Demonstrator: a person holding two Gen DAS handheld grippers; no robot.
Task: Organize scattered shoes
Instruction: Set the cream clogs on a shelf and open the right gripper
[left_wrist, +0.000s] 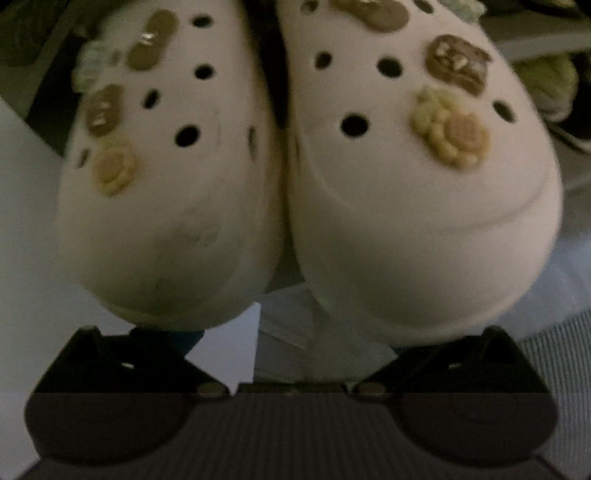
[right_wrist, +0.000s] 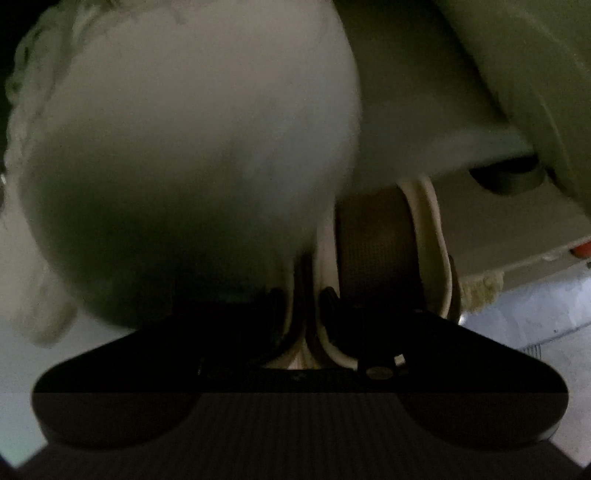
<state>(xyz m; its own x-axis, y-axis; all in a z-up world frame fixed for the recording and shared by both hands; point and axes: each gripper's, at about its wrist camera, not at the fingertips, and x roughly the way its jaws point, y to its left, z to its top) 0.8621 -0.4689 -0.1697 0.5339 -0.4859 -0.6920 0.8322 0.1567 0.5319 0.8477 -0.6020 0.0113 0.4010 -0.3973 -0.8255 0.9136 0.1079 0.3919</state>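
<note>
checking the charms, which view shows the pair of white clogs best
The left wrist view: both white clogs sit side by side, toes toward the camera, holes and charms visible. The right wrist view shows no charms, only a blurred pale shoe up close.

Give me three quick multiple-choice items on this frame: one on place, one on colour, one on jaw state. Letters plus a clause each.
1. How do the two clogs sit in the left wrist view?
A. One stacked on the other
B. Side by side, toes toward the camera
C. Far apart

2. What colour are the clogs?
A. Black
B. Red
C. Pale pink-white

3. How do the right gripper jaws stand?
A. Nearly closed on thin shoe edges
B. Wide open, nothing between
C. Out of view

Answers: 1 B, the rounded toes press together just beyond the left gripper. 2 C, pale uppers with holes and tan charms. 3 A, cream edges are pinched in the narrow gap.
</note>
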